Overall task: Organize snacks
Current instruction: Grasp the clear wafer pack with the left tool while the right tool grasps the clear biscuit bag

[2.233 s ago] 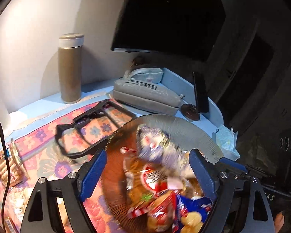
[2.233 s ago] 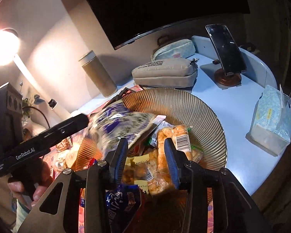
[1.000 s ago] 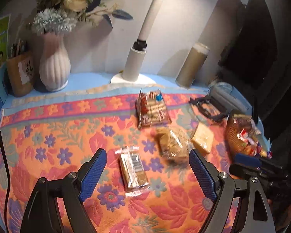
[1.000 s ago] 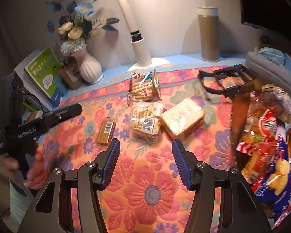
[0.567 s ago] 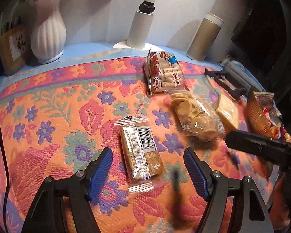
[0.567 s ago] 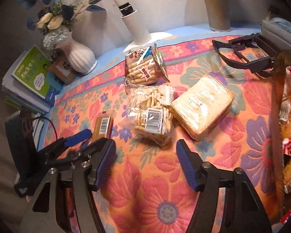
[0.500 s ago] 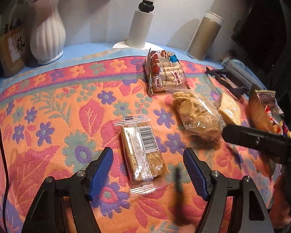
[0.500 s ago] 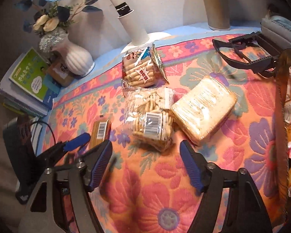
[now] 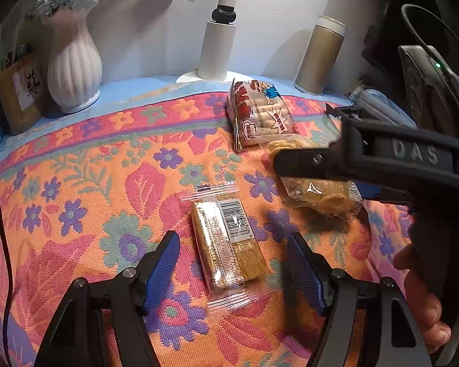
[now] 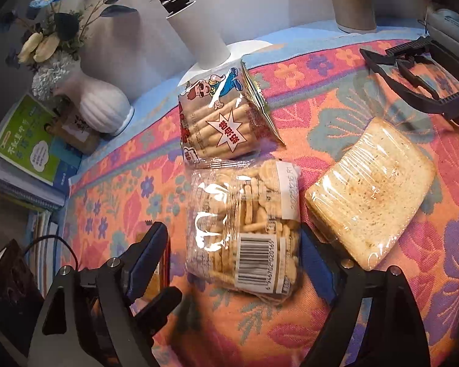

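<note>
The left gripper [image 9: 232, 263] is spread wide around the flat cracker pack [image 9: 228, 243] on the flowery cloth [image 9: 85, 214], with bare cloth on both sides. The right gripper [image 10: 234, 253] is spread wide around the clear biscuit bag [image 10: 244, 229], holding nothing. Just behind this bag lies the cartoon snack bag [image 10: 220, 122], and the wrapped bread [image 10: 370, 192] lies close beside it.

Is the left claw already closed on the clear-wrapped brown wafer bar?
No, the left claw is open, its blue pads standing apart on either side of the clear-wrapped brown wafer bar without touching it.
</note>
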{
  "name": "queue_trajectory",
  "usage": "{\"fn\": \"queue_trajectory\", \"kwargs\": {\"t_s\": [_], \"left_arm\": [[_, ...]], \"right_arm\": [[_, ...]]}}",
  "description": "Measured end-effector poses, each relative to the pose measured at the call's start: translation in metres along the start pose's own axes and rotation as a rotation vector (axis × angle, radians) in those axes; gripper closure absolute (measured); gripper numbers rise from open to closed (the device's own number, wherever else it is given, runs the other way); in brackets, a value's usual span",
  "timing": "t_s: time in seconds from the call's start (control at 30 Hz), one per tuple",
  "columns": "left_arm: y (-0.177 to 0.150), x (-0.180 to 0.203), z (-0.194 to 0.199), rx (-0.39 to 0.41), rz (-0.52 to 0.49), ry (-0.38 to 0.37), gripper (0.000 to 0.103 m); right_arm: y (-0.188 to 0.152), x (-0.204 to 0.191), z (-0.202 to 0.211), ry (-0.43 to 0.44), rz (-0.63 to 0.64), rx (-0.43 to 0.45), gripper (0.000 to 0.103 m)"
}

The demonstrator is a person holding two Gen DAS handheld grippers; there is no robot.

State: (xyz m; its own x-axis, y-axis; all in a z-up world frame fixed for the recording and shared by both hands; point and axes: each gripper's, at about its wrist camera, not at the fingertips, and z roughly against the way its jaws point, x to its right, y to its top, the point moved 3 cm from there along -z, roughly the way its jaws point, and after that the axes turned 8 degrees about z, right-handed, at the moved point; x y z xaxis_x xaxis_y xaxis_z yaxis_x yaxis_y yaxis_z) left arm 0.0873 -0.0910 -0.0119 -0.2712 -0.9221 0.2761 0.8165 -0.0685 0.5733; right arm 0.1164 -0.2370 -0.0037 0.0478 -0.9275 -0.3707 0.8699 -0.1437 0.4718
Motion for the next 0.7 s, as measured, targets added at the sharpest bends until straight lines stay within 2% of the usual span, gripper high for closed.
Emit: {"fn": "queue_trajectory", "kwargs": {"t_s": [0.13,0.2,0.3,0.4,0.7], "left_arm": [[0.0,0.001,-0.001,0.002,-0.006,0.009,0.033],[0.0,0.001,-0.002,0.006,-0.013,0.033,0.042],[0.0,0.001,-0.004,0.015,-0.019,0.076,0.054],[0.0,-0.002,-0.003,0.03,-0.006,0.115,0.067],[-0.001,-0.012,0.011,0.026,0.059,0.015,0.07]], "right_arm": [[0.004,-0.002,-0.004,-0.034,0.009,0.014,0.016],[0.003,-0.005,-0.005,-0.064,0.032,0.018,0.018],[0.001,-0.007,-0.005,-0.128,0.072,0.02,0.036],[-0.002,-0.005,-0.002,-0.116,0.077,0.018,0.039],[-0.032,-0.008,0.019,-0.097,0.125,-0.002,0.041]]}}
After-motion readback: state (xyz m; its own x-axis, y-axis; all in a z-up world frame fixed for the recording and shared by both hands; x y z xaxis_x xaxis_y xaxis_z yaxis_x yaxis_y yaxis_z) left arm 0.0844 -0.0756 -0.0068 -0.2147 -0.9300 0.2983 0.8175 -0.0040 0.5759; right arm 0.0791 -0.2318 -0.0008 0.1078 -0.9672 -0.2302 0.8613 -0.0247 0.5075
